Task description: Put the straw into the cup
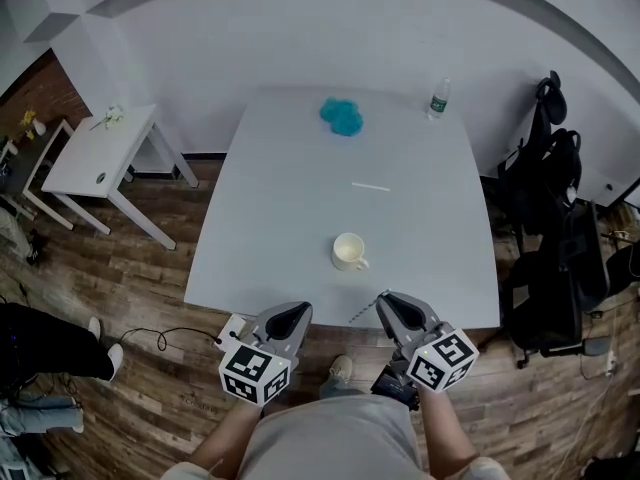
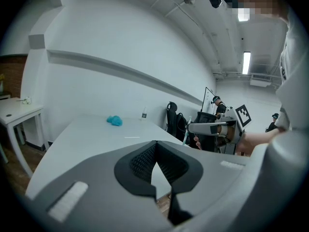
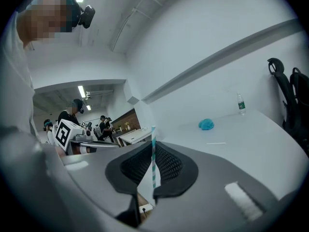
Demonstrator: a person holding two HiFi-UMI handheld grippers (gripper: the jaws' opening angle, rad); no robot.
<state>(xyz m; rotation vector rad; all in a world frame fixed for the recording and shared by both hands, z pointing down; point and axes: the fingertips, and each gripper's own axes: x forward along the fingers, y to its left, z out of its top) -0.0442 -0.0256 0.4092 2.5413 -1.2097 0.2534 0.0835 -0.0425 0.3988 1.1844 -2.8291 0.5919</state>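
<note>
Right tongs [image 1: 388, 300]: clamped on striped straw [image 3: 153, 151], at bench [image 1: 290, 178] edge. Left tongs [image 1: 297, 314]: closed, empty. Step, apparently: carrying. Next, likely: aligning over white cup [image 1: 349, 252], lowering in.

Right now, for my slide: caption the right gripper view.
Right gripper shut on striped straw, white table beyond.

Ceiling strip lights [image 2: 246, 62] keep the room evenly bright. The white table [image 1: 290, 218] takes flat, soft light, with faint shadows and no glare. Every view bulges like a fisheye, walls bending toward the edges, and both gripper views sit inside a dark round rim. The left gripper [image 2: 155, 149] and right gripper [image 3: 153, 151] look soft, though the straw [image 3: 155, 170] keeps readable stripes.
</note>
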